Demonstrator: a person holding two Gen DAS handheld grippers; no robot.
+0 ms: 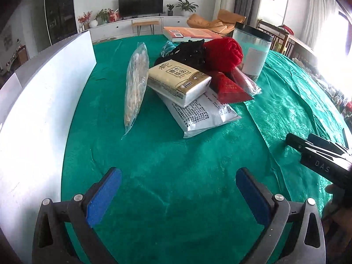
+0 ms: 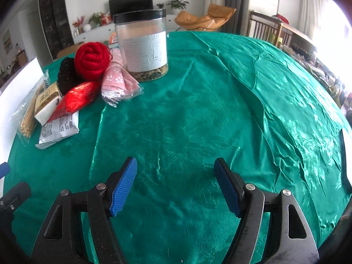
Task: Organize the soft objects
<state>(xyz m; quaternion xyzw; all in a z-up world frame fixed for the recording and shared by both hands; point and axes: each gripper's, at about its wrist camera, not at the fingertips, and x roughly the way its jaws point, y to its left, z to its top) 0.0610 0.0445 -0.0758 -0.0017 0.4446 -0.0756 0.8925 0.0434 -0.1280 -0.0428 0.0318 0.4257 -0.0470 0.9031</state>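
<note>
Cloth fills the near ground in both wrist views: a green tablecloth [image 2: 198,114], bare under the tools. The left gripper [image 1: 178,188] hangs over it with its blue pads spread wide and nothing between them; the right gripper [image 2: 175,183] is likewise released and empty, angled down at the bare cloth. Farther in lies the heap to be sorted, well apart from both tools. At its near edge a white printed pouch [image 1: 202,112] lies flat, with a beige tissue pack [image 1: 178,82] resting on top of it. Beside these a clear bag of pale sticks [image 1: 135,88] stands on edge, and a shiny red packet [image 1: 228,88] leans against the pile. Behind come a black knitted piece [image 1: 189,52], a ball of red yarn [image 1: 223,51] and, seen from the right wrist, a bagged pink cloth [image 2: 116,81] touching a clear jar with a black lid [image 2: 143,44]. A white box wall [image 1: 44,101] runs along the left. By this layout the sorting looks barely begun and the approach is the step in hand. The next move likely calls for reaching into the heap for a top item, perhaps the tissue pack, and closing gently, since these things will squash and slide.
</note>
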